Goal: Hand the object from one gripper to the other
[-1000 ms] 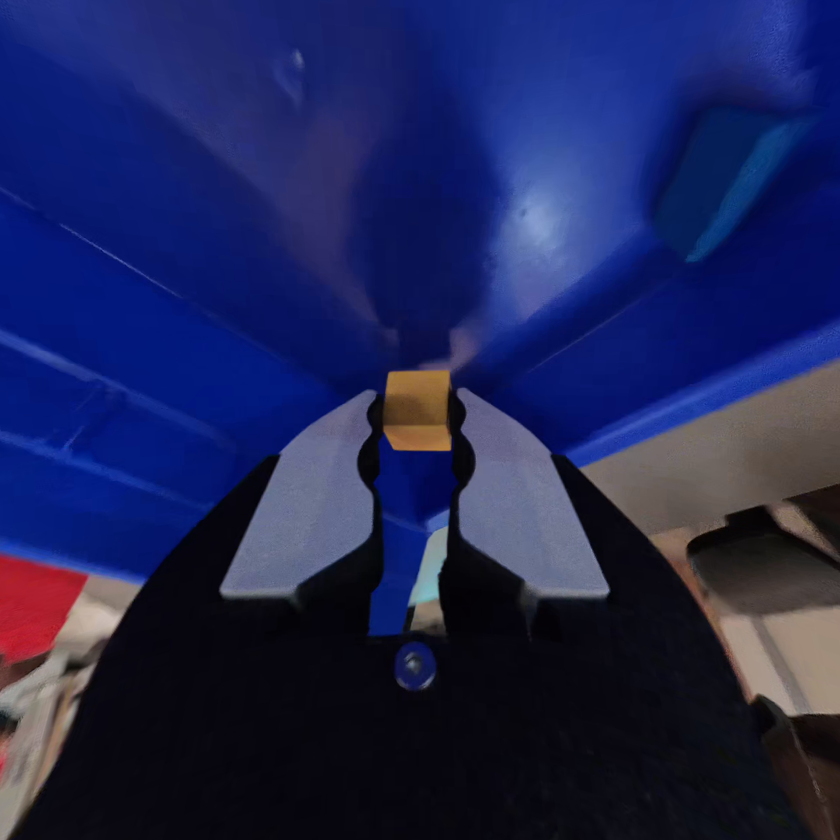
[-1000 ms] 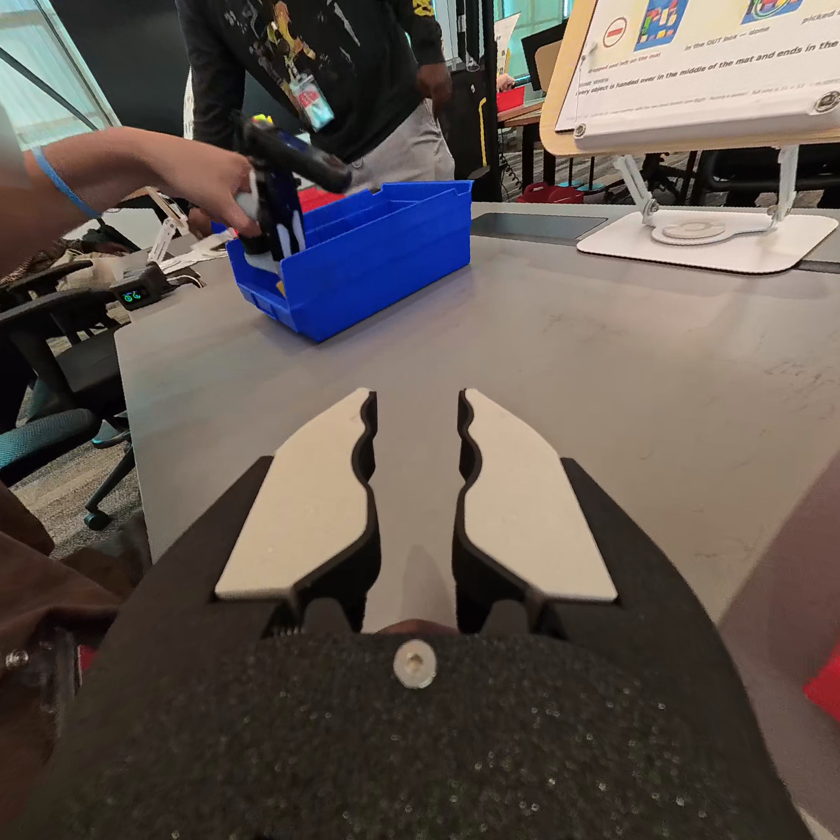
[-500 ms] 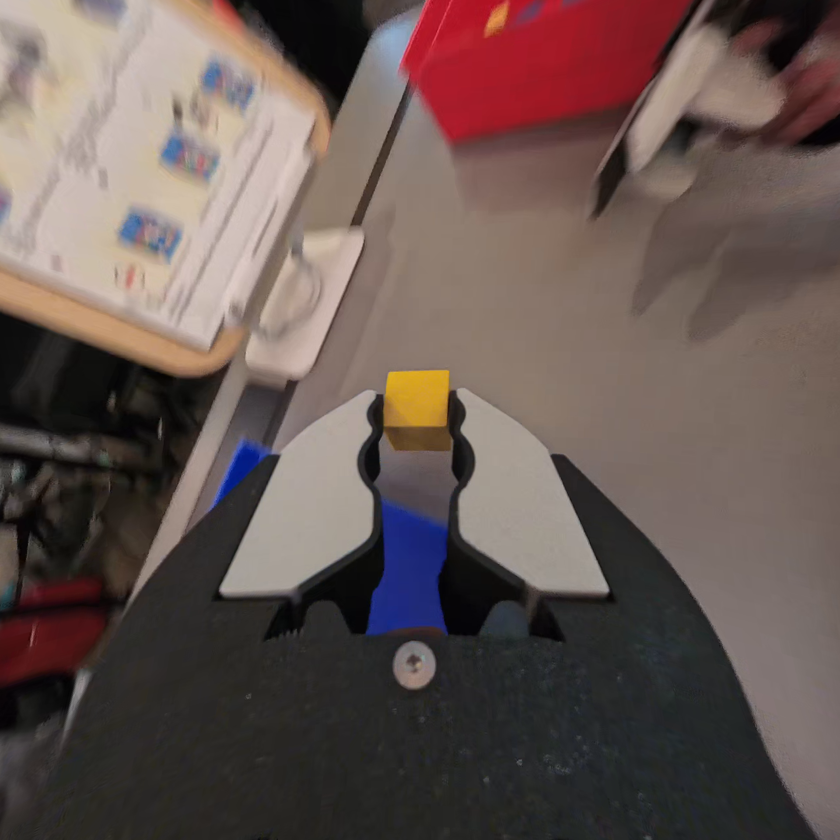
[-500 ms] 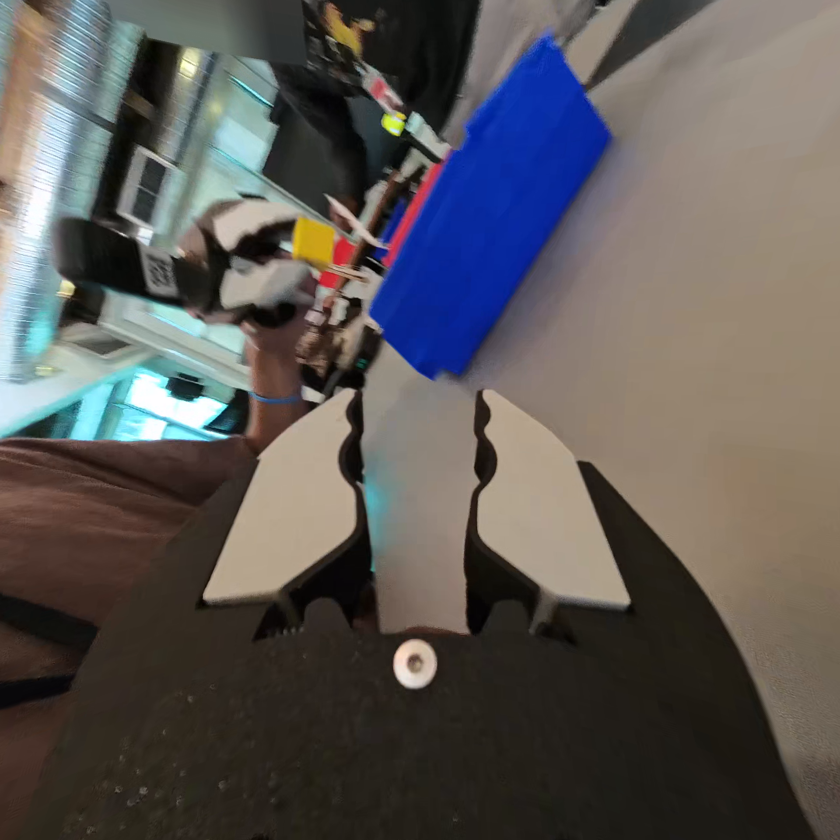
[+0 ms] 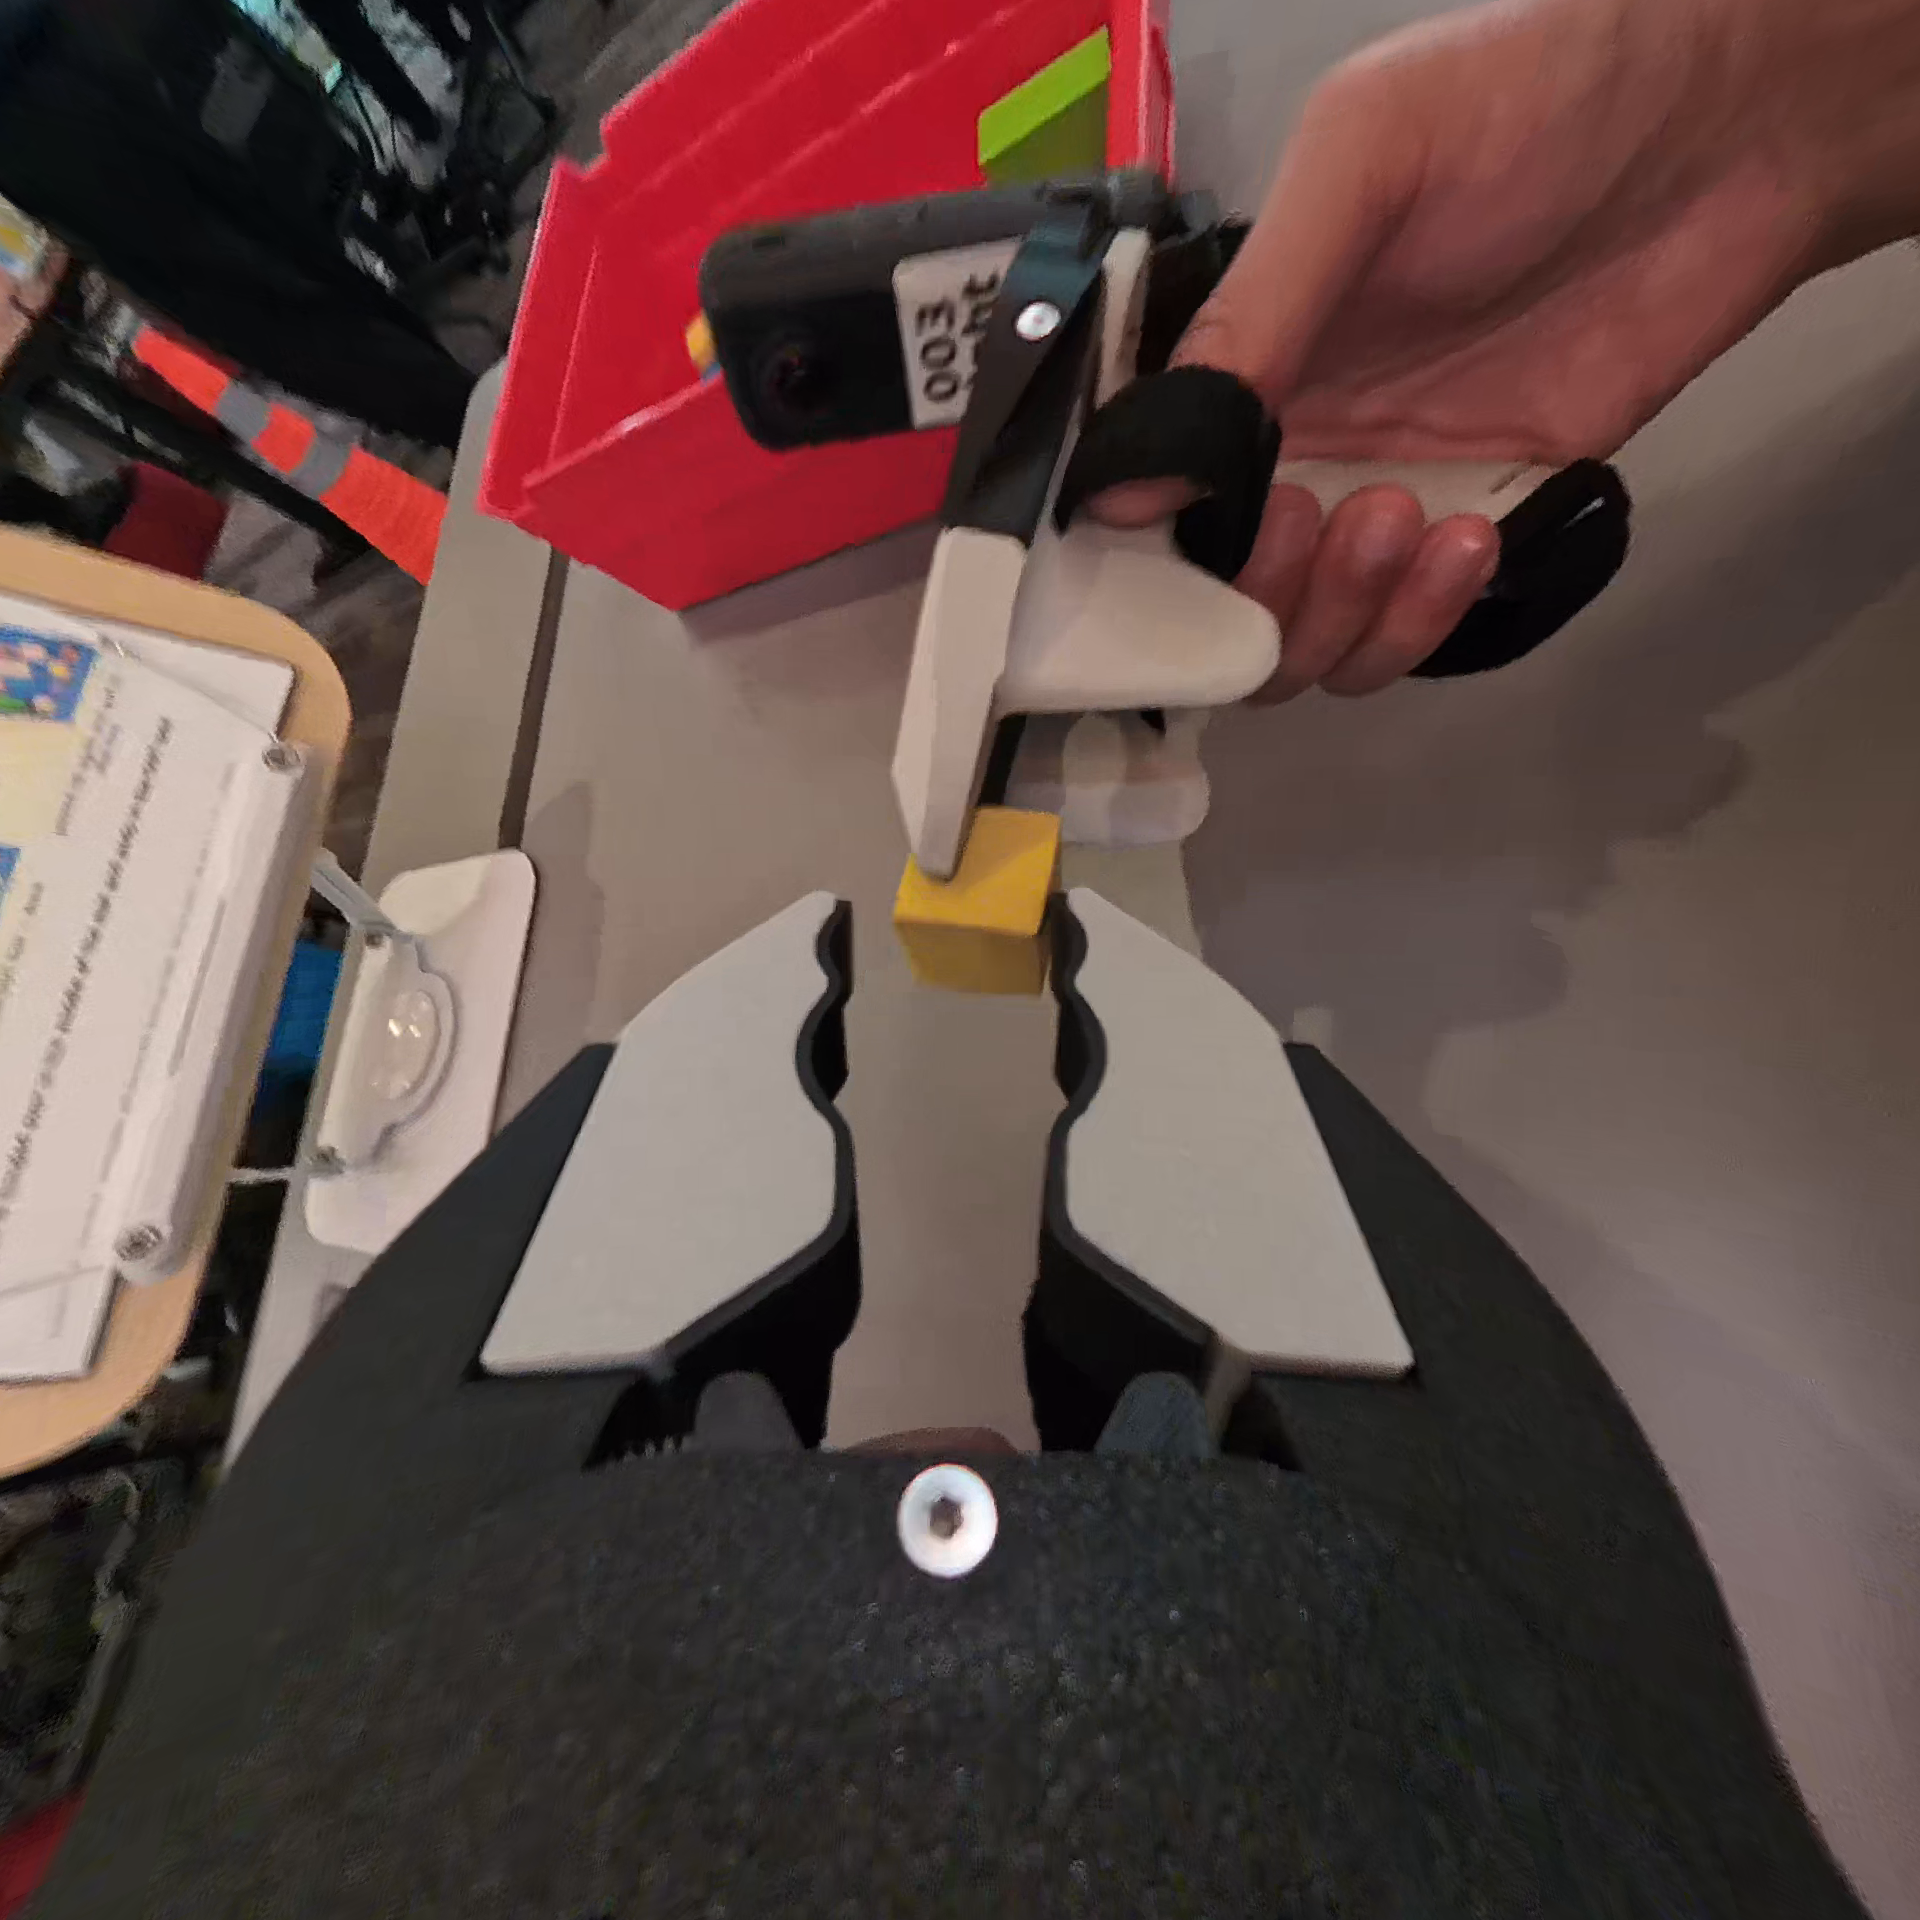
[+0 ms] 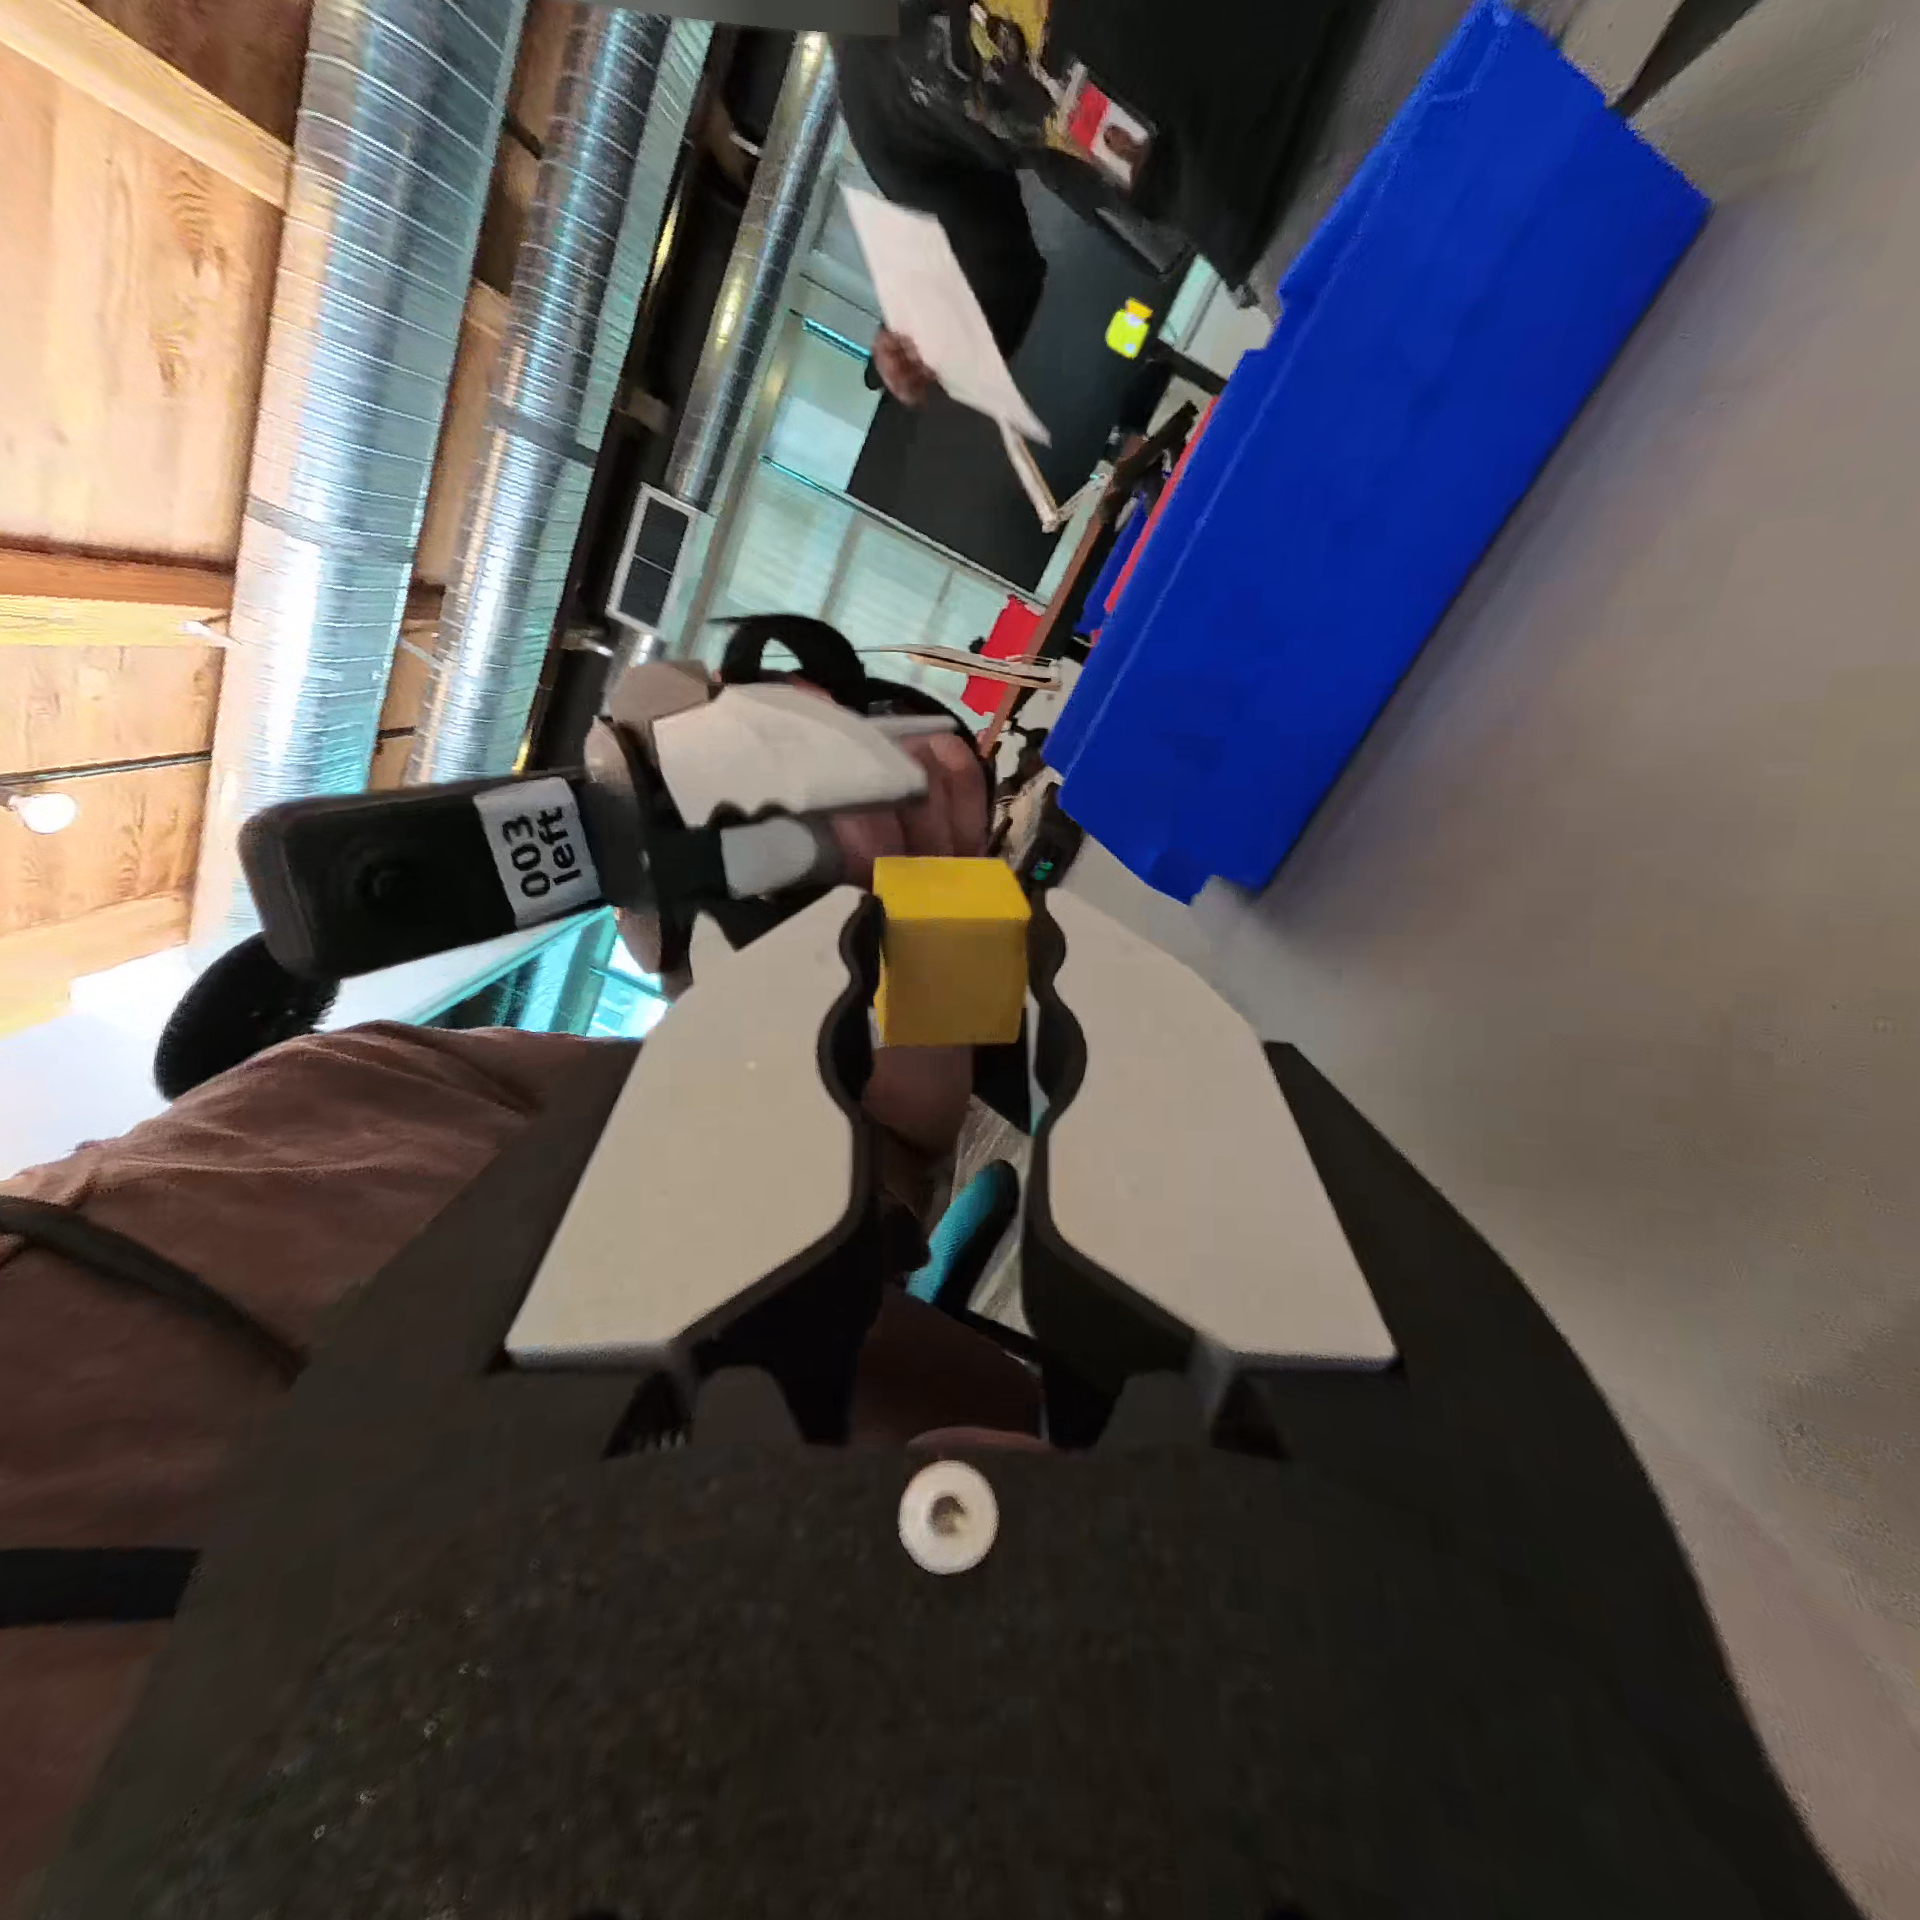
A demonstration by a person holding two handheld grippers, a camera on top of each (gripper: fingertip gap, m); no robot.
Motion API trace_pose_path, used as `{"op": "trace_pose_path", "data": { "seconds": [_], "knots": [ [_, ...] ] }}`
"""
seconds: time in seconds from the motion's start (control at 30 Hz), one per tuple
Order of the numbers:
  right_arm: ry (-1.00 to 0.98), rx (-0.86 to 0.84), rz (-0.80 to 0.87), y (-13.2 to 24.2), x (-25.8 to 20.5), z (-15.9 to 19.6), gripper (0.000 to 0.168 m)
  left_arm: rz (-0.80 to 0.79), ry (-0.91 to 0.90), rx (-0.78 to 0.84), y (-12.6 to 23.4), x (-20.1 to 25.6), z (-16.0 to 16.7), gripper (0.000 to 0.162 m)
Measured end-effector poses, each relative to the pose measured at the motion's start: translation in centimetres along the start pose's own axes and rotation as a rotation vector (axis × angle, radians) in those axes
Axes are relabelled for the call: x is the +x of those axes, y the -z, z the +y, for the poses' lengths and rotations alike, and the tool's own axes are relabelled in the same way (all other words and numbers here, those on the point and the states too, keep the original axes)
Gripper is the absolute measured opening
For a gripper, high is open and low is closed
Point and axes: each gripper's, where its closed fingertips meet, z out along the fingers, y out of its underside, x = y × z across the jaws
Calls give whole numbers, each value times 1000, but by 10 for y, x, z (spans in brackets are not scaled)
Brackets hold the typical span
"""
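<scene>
Yellow cube (image 6: 951, 951) is now sitting pinched in the right gripper (image 6: 951, 935) jaws; the left gripper (image 5: 951, 925) jaws, clamping it half a second ago, are spreading, completing the handover.

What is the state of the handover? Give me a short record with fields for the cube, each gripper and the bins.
cube: yellow cube, held above the grey table
right gripper: right gripper shut on the cube, a finger against each side
left gripper: left gripper open; a gap shows at one finger, the other is at the cube's edge
red bin: red bin on the table, green block inside
blue bin: blue bin on the table, contents not visible
handover: cube is in the right gripper's grip
</scene>
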Motion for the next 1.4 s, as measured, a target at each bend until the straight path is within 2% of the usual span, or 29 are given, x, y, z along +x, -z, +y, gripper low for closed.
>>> {"op": "trace_pose_path", "data": {
  "seconds": [0.1, 0.2, 0.3, 0.37, 0.43, 0.53, 0.57, 0.63, 0.73, 0.87, 0.97, 1.07, 1.4],
  "knots": [
    [44, -17, 75, 14, 8, 8, 27, 9, 205, -12, 0, 6, 13, 59],
    [138, -46, 166, 31, 8, 16, 27, 70, 492, 83, 3, 25, 18, 60],
    [246, -57, 231, 55, -11, 15, 27, 125, 748, 185, 3, 44, 24, 57],
    [340, -58, 308, 82, -29, 5, 27, 147, 862, 215, -1, 56, 29, 54],
    [458, -22, 470, 124, -41, -21, 27, 154, 925, 224, -5, 67, 31, 53],
    [615, 87, 754, 199, -47, -82, 27, 170, 935, 236, -7, 76, 22, 52],
    [682, 65, 841, 218, -40, -99, 27, 174, 921, 230, -8, 77, 20, 52],
    [751, -95, 968, 242, -9, -117, 27, 183, 885, 200, -11, 79, 17, 52],
    [827, -367, 954, 241, 41, -121, 27, 184, 811, 153, -11, 81, 11, 52],
    [753, -600, 930, 236, 93, -112, 27, 147, 745, 100, -9, 85, 8, 52],
    [762, -621, 894, 230, 103, -117, 28, 131, 737, 73, -10, 92, 9, 52],
    [759, -738, 966, 242, 117, -117, 27, 140, 748, 62, -12, 101, 9, 52],
    [734, -982, 1065, 244, 135, -110, 27, 147, 740, 48, -14, 109, 11, 52]
  ]
}}
